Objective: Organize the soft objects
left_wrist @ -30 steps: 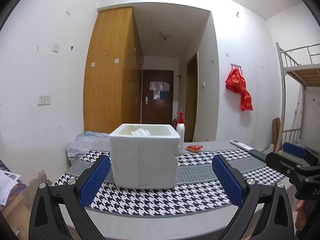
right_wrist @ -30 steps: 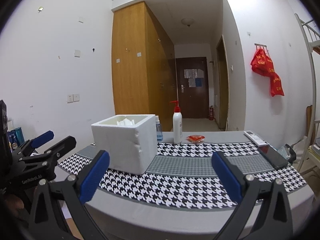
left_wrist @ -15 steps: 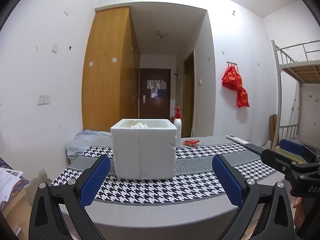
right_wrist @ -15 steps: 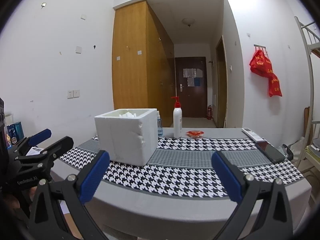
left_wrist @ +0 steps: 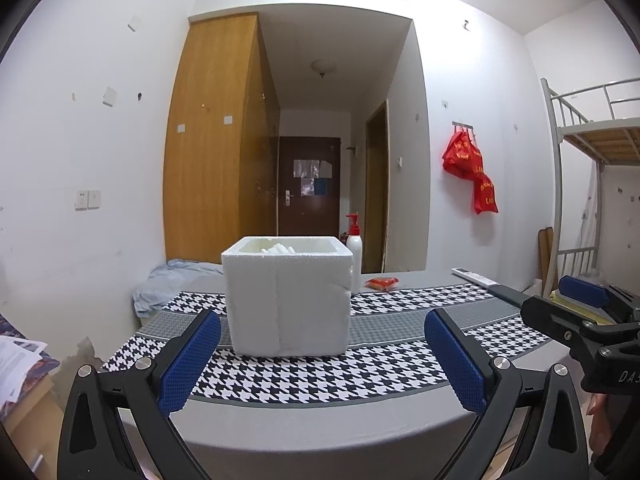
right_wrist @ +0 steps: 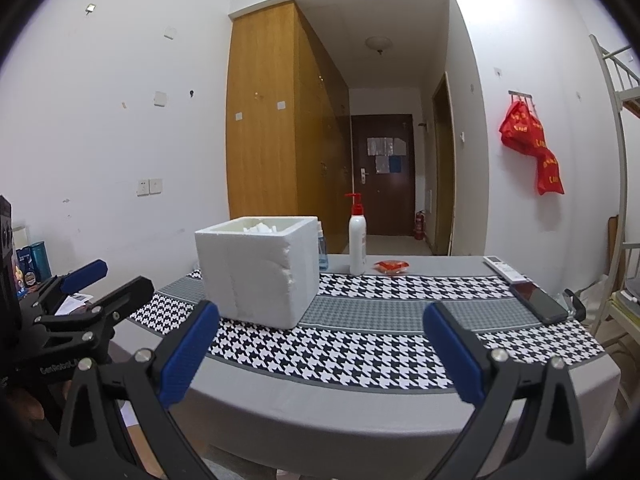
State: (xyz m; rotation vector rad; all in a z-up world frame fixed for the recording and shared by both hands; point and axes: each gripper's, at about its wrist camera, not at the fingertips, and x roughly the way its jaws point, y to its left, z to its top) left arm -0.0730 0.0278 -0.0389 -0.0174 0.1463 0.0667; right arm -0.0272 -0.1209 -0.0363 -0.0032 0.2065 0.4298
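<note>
A white foam box (left_wrist: 287, 297) stands on the houndstooth cloth of the table (left_wrist: 360, 364), with white soft pieces (left_wrist: 276, 247) showing just above its rim. It also shows in the right wrist view (right_wrist: 258, 270). My left gripper (left_wrist: 322, 360) is open and empty, held off the table's front edge, facing the box. My right gripper (right_wrist: 320, 354) is open and empty, also off the front edge, to the right of the box. Each gripper shows at the side of the other's view.
A white pump bottle (right_wrist: 357, 242) and a blue bottle (right_wrist: 322, 250) stand behind the box. A small red packet (right_wrist: 391, 267), a white remote (right_wrist: 502, 269) and a dark phone (right_wrist: 538, 302) lie at the table's right. A bunk bed frame (left_wrist: 580, 184) stands right.
Both grippers have drawn back and lowered from the table, so the box looks smaller and farther. Both stay open.
</note>
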